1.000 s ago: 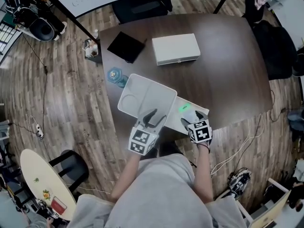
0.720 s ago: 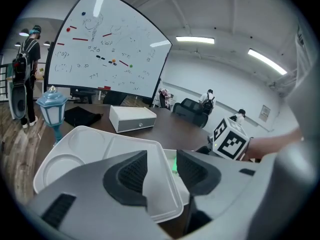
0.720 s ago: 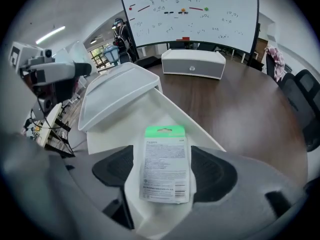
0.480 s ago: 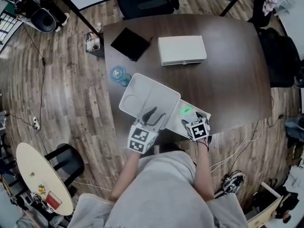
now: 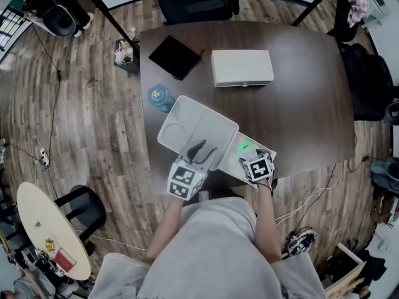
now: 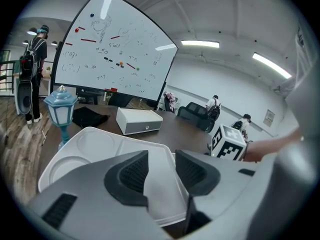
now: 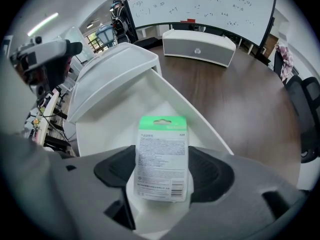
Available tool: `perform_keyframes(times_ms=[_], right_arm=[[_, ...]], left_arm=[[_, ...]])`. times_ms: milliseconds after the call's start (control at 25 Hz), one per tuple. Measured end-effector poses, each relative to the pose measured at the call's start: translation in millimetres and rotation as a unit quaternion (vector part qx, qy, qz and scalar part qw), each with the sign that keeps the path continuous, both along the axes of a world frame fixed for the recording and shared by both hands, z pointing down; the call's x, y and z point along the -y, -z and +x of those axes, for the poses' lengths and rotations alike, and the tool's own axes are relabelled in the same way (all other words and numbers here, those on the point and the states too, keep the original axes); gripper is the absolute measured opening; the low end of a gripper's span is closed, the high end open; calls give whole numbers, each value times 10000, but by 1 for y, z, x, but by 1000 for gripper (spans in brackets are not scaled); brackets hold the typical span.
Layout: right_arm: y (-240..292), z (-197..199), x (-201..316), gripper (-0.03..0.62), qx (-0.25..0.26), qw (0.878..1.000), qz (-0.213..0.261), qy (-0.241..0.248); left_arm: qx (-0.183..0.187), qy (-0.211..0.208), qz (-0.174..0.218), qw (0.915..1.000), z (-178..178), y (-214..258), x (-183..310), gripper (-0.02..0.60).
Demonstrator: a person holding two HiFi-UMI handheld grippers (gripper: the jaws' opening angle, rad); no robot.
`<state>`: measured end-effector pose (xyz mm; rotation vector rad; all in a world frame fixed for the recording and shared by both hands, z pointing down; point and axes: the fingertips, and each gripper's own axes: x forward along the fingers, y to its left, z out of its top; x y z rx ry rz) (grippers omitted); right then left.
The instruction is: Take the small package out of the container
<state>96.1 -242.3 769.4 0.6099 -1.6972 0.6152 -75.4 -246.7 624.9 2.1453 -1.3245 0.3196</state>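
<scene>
From the head view I see the white container [image 5: 230, 162] sitting at the table's [image 5: 299, 104] near edge, lower centre of the frame. Its hinged lid [image 5: 193, 126] is thrown open to the left and shows a round moulded recess beside a larger squared one. The small package [image 5: 244, 147] is still inside the container tray: a white card with fine print and a green strip along its top.

In the right gripper view the small package [image 7: 162, 159] fills the middle of the frame. It leans up from the tray floor, with the container's white wall [image 7: 150, 99] rising behind it and the lid [image 7: 115, 69] at upper left. My right gripper [image 7: 162, 170] is closing on the package, and as far as I can see both pads meet its long edges. In the head view that gripper [image 5: 254, 156] reaches into the tray from the near side.

My left gripper [image 5: 201, 148] sits over the lid's near corner. In the left gripper view its jaws [image 6: 161, 156] are closing with the lid's corner [image 6: 125, 146] between them, but the pads do not pinch it.

Farther back on the table stand a closed white box [image 5: 242, 67] at upper centre, a flat black pad [image 5: 174, 56] to its left, and a small blue lantern [image 5: 161, 98] at the table's left edge.
</scene>
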Motion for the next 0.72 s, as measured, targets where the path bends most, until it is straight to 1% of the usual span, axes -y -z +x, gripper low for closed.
perform_keyframes(times_ms=[120, 280, 520, 720], right_arm=[[-4, -2, -1, 339, -27, 10000, -31, 85], [-6, 0, -2, 336, 5, 10000, -35, 45], [4, -9, 1, 328, 45, 9998, 174, 96], [2, -6, 1, 327, 2, 9998, 188, 44]], left_arm=[[-10, 25, 2, 10000, -2, 0, -1, 160], [-2, -11, -12, 10000, 0, -1, -5, 158], [23, -71, -7, 10000, 1, -2, -16, 158], [53, -72, 45, 9999, -1, 1, -24, 156]])
